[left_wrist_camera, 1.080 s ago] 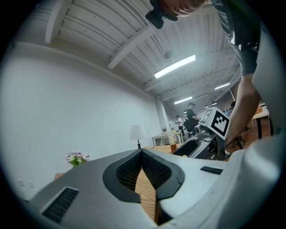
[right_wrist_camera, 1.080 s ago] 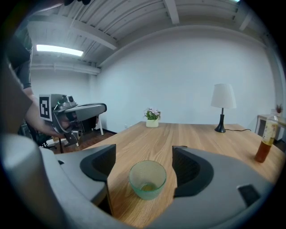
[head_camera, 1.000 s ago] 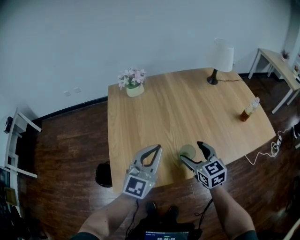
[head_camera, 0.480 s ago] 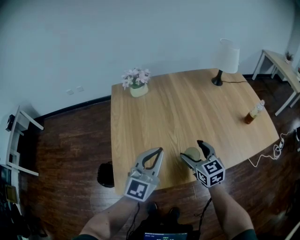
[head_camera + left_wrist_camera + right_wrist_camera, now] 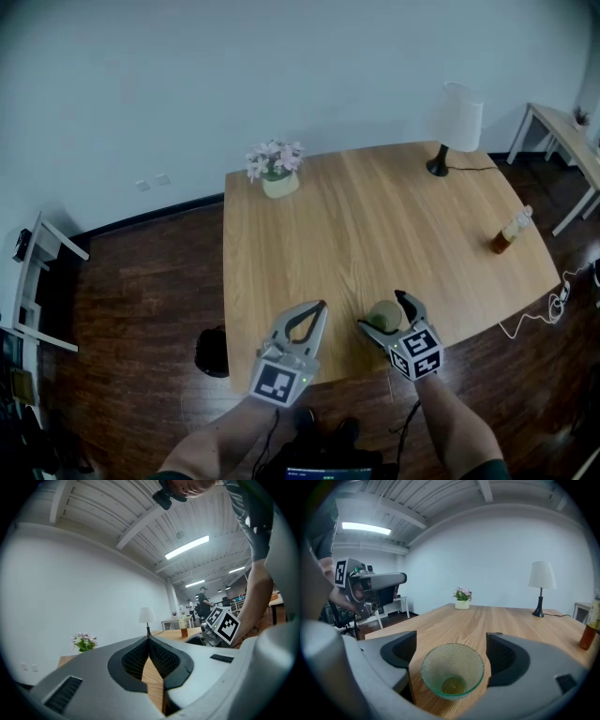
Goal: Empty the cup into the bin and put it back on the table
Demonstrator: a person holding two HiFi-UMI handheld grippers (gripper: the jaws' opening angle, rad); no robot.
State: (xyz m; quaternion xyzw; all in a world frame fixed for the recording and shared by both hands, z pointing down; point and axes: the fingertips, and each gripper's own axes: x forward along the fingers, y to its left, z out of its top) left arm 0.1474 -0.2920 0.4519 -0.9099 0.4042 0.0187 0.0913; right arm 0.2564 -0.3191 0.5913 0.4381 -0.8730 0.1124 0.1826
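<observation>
A green glass cup [image 5: 384,315] stands upright on the wooden table [image 5: 375,225] near its front edge, with a little yellowish liquid at its bottom [image 5: 452,685]. My right gripper [image 5: 382,311] sits around the cup. Its jaws have just been opening, and in the right gripper view [image 5: 451,641] a gap shows between each pad and the glass. My left gripper [image 5: 321,306] is shut with nothing in it, over the table's front edge to the left of the cup. A dark bin [image 5: 211,350] stands on the floor by the table's front left corner.
A flower pot [image 5: 277,171] stands at the table's far left, a white lamp [image 5: 459,117] at the far right, and a bottle [image 5: 506,232] near the right edge. A white rack [image 5: 37,281] is on the floor at far left. A side table [image 5: 562,131] stands at right.
My right gripper has sunk a little with the cup between its jaws, and the jaws now stand wider apart from the glass. The left gripper has stayed put.
</observation>
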